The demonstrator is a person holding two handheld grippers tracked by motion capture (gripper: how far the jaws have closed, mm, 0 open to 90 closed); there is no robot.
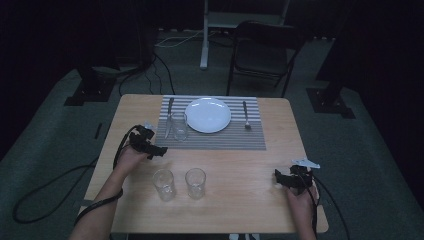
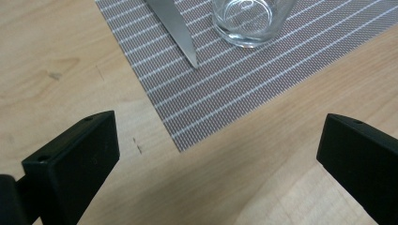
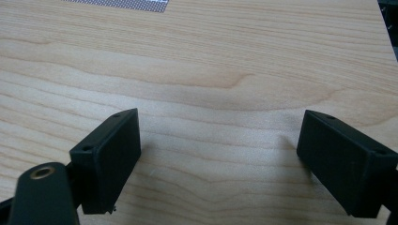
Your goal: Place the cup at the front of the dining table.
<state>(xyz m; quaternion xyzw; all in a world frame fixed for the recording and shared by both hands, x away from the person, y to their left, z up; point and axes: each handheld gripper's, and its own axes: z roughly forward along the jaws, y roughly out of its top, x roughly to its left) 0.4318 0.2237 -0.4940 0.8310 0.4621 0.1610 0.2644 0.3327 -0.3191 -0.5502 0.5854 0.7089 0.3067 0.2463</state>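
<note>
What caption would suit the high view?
Two open tools, left tool and right tool, flank glasses near a set placemat.

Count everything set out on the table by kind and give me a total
Glasses: 3, one on the placemat, two on the bare wood
Plate: 1
Knife: 1
Fork: 1
Placemat: 1
Total: 7

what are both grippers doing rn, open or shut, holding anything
Left gripper: open, holding nothing, near the placemat corner.
Right gripper: open, holding nothing, over bare table.
</note>
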